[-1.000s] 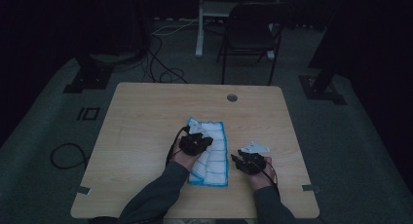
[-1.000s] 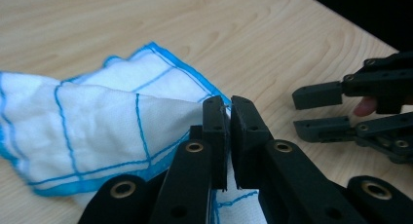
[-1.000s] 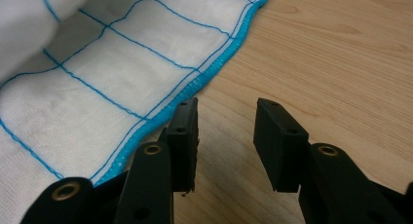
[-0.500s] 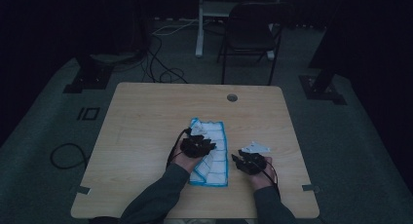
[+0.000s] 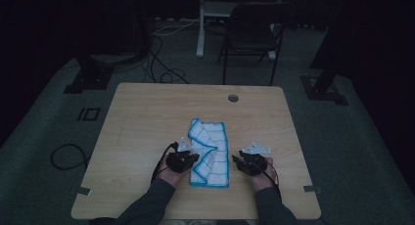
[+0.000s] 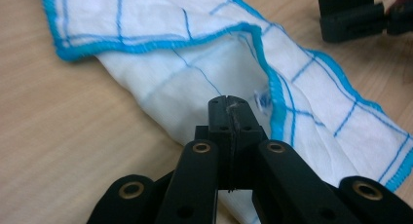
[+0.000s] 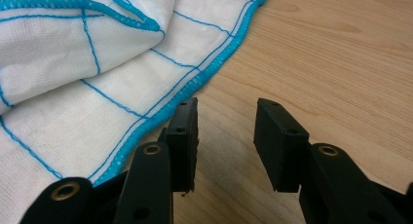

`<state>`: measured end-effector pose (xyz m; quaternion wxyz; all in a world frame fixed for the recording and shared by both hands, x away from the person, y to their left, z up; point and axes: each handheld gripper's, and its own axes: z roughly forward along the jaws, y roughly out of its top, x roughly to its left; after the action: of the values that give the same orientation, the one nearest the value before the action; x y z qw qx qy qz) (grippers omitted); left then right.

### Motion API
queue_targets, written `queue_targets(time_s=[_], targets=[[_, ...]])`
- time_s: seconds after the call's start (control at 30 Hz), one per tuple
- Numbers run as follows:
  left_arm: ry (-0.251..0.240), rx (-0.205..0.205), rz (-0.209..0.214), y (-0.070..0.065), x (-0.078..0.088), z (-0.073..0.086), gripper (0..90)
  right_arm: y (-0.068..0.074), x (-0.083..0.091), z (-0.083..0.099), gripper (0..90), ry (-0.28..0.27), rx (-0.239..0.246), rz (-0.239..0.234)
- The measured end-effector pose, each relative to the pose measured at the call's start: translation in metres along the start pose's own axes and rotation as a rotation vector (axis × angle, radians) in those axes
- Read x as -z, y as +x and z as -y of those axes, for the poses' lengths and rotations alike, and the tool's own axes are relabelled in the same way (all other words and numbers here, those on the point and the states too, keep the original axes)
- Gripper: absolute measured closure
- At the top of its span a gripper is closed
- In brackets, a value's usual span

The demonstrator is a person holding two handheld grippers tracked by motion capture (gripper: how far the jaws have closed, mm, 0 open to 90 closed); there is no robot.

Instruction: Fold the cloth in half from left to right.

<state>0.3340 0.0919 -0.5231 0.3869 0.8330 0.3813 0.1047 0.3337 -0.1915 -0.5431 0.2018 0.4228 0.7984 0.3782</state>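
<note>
White cloth with blue grid lines and blue stitched hem (image 5: 210,154) lies half-folded near the middle of the desk (image 5: 147,117), toward the person's edge, one flap doubled over so the hem runs crooked down its centre. Left tool (image 6: 228,103) sits at the cloth's left side; its jaws have just been closing and now meet flush. A thin bit of fabric may be caught between them, but from the left gripper view I cannot tell for sure; the placement reads as a pinch on the loose top layer to pull the fold across. Right tool (image 7: 224,131) rests on bare wood just right of the cloth's hem, jaws partly apart, nothing between them, likely parked there ready to take or pin that edge while the other side gets worked. A small tag-like speck at the hem, beside the left tool; no readable writing, brand or label anywhere on the cloth or tools.
</note>
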Motion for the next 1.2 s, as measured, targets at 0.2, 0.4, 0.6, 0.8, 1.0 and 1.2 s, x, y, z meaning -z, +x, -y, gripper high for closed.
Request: queue_targets(time_s=[0.2, 0.4, 0.6, 0.8, 1.0, 1.2], targets=[[-0.009, -0.029, 0.032, -0.014, -0.002, 0.003, 90.0, 0.0, 0.0, 0.0, 61.1, -0.003, 0.0, -0.002], [0.0, -0.064, 0.089, -0.031, -0.008, 0.005, 87.7, 0.0, 0.0, 0.0, 61.0, -0.002, 0.0, -0.001], [0.025, -0.116, 0.136, -0.049, -0.016, 0.01, 84.7, 0.0, 0.0, 0.0, 61.1, -0.002, -0.001, 0.0], [0.032, -0.133, 0.153, -0.058, -0.019, 0.013, 83.9, 0.0, 0.001, -0.003, 61.1, -0.015, -0.012, -0.008], [0.021, -0.145, 0.146, -0.058, -0.012, 0.017, 81.9, 0.007, -0.002, -0.013, 61.5, -0.033, 0.01, -0.024], [0.007, -0.148, 0.083, -0.047, 0.005, 0.03, 80.0, 0.018, -0.009, -0.028, 62.2, -0.055, 0.042, -0.047]])
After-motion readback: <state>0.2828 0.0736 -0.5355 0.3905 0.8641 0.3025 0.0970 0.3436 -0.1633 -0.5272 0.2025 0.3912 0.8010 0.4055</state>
